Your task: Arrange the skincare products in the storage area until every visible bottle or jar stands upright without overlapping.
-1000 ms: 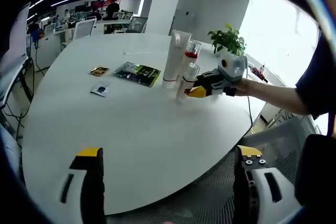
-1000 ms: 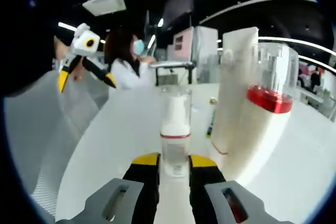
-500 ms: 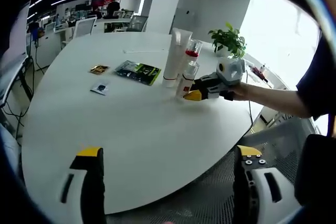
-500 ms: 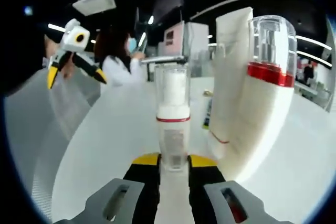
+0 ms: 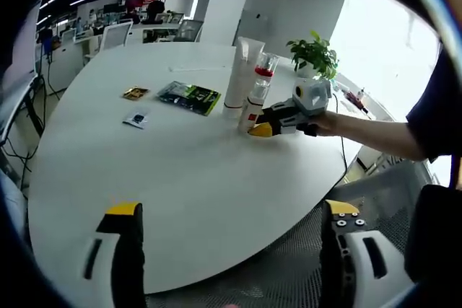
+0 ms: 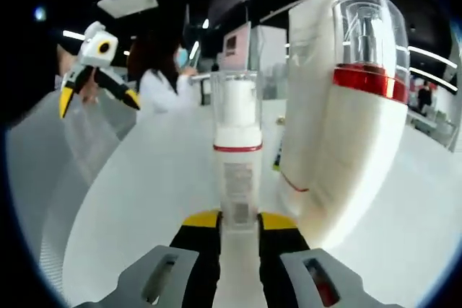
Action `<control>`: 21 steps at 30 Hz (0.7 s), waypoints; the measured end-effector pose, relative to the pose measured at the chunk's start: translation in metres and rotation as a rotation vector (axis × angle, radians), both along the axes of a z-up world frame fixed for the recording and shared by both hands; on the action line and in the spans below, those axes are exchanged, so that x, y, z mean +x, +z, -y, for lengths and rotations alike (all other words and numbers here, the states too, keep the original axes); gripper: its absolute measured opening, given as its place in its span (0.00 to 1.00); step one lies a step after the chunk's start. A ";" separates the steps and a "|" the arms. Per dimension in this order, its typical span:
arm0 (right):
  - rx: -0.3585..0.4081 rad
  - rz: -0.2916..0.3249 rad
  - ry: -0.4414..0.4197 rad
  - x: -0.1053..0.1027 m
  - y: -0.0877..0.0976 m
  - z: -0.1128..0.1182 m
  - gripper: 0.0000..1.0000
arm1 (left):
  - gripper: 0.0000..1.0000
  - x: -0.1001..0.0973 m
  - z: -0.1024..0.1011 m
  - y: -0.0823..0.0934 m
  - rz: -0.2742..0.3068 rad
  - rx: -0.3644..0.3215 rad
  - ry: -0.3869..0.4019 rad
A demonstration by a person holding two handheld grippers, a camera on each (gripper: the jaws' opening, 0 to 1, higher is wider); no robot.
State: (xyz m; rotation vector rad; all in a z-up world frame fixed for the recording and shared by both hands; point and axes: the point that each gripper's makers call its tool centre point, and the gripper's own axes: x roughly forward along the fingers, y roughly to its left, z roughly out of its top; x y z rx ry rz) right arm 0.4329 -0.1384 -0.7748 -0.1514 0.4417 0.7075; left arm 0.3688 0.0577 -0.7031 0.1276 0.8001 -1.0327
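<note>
In the right gripper view, the right hand-held gripper (image 6: 239, 223) is clenched on the base of a small clear pump bottle (image 6: 237, 146), which stands upright on the white counter (image 6: 144, 207) just beside a tall white tube (image 6: 310, 106) and a red-collared bottle (image 6: 364, 55). In the left gripper view, the left hand-held gripper (image 5: 231, 229) hangs released at the counter's near edge. Farther off lie a green packet (image 5: 188, 98) and two small sachets (image 5: 135, 106), with a potted plant (image 5: 315, 57) beyond.
</note>
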 end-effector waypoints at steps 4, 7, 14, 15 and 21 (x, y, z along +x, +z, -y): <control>-0.009 0.000 -0.001 0.003 0.000 0.003 0.11 | 0.97 0.000 -0.001 -0.001 -0.002 0.003 0.001; -0.011 -0.002 0.000 0.006 -0.001 0.005 0.11 | 0.97 0.000 0.000 -0.001 -0.005 0.002 0.002; -0.033 -0.012 0.018 0.007 -0.005 0.005 0.11 | 0.97 -0.001 0.000 -0.002 -0.008 0.004 0.001; -0.033 -0.012 0.020 0.007 -0.005 0.005 0.11 | 0.97 -0.001 0.000 -0.002 -0.009 0.004 0.001; -0.037 -0.018 0.013 0.007 -0.005 0.006 0.11 | 0.97 -0.001 -0.001 -0.003 -0.011 0.005 0.006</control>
